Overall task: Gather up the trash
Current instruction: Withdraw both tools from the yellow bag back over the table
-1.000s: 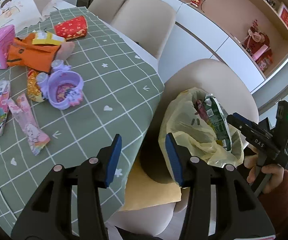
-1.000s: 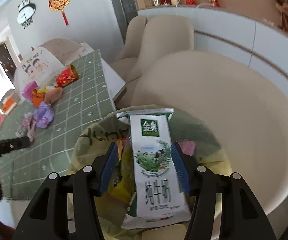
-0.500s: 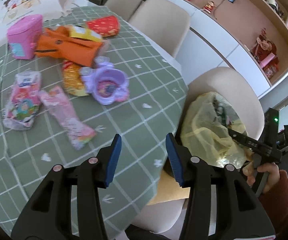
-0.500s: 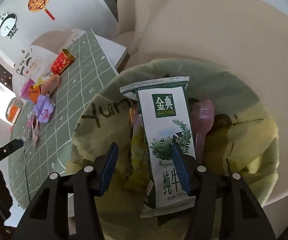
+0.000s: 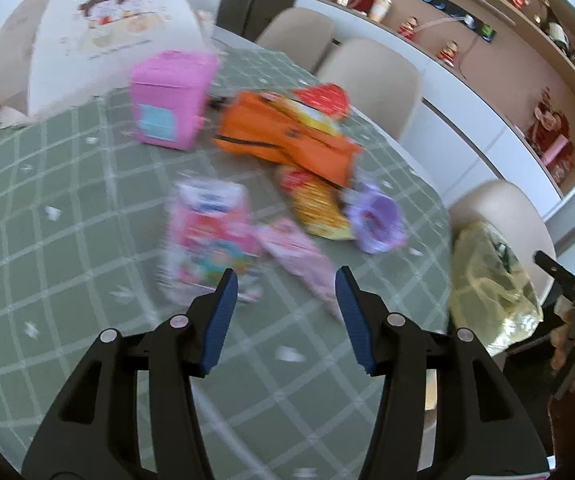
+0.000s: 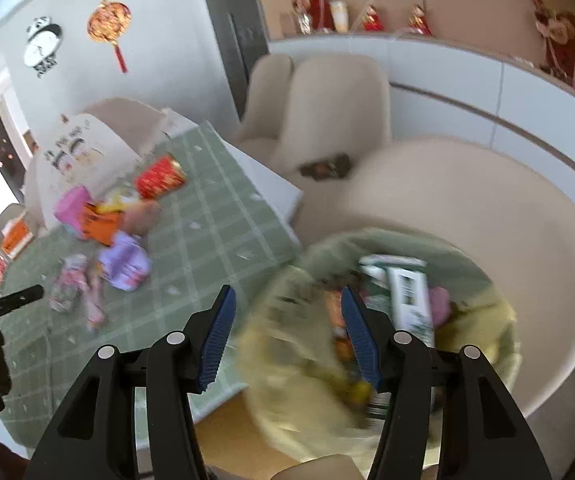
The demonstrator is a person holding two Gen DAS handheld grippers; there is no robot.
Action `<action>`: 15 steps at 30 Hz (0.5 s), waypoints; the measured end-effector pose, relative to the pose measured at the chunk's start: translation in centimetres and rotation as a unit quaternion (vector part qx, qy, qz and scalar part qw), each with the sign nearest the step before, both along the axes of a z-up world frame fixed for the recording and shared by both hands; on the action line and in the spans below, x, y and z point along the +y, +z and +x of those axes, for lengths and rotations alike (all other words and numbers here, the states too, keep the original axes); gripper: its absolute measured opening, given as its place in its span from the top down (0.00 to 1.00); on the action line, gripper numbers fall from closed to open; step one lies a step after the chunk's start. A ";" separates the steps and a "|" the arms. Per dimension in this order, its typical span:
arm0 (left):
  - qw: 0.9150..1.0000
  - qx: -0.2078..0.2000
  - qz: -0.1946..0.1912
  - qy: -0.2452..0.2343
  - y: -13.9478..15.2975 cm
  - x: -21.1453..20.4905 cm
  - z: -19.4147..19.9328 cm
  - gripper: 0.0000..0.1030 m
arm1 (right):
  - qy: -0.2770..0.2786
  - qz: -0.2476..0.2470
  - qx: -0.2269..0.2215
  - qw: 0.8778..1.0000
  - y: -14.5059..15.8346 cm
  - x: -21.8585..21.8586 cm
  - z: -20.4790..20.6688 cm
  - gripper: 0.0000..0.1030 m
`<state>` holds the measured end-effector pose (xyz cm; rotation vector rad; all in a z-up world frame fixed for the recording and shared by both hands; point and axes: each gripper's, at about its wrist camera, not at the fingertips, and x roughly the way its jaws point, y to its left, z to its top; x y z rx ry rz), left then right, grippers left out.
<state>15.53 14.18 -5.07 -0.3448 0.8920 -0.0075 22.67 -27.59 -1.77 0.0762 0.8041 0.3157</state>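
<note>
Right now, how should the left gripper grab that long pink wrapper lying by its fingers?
Take the long pink wrapper across its narrow middle, coming down from above. It lies flat on the green tablecloth and runs slantwise, so the left gripper, jaws open and empty, would probably need to turn to straddle its long edges.

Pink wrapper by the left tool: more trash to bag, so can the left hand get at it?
Probably yes. The left tool is open and empty, and the pink wrapper lies flat just ahead with nothing on top.
</note>
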 end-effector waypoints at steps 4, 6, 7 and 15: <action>1.000 0.010 -0.010 0.004 -1.1 3.8 0.6 0.53 | 0.000 0.018 -0.018 1.000 0.6 4.2 -1.2 0.49; 1.000 0.015 -0.009 -0.009 -1.6 4.7 1.4 0.53 | -0.005 0.029 -0.014 0.999 0.3 5.9 -1.7 0.49; 1.000 0.016 -0.004 -0.016 -1.9 5.1 2.0 0.53 | -0.006 0.034 -0.011 0.999 0.2 6.7 -2.0 0.49; 0.998 0.045 -0.016 -0.028 -4.5 5.8 5.7 0.56 | -0.018 -0.009 0.009 1.000 -1.8 13.6 -4.7 0.49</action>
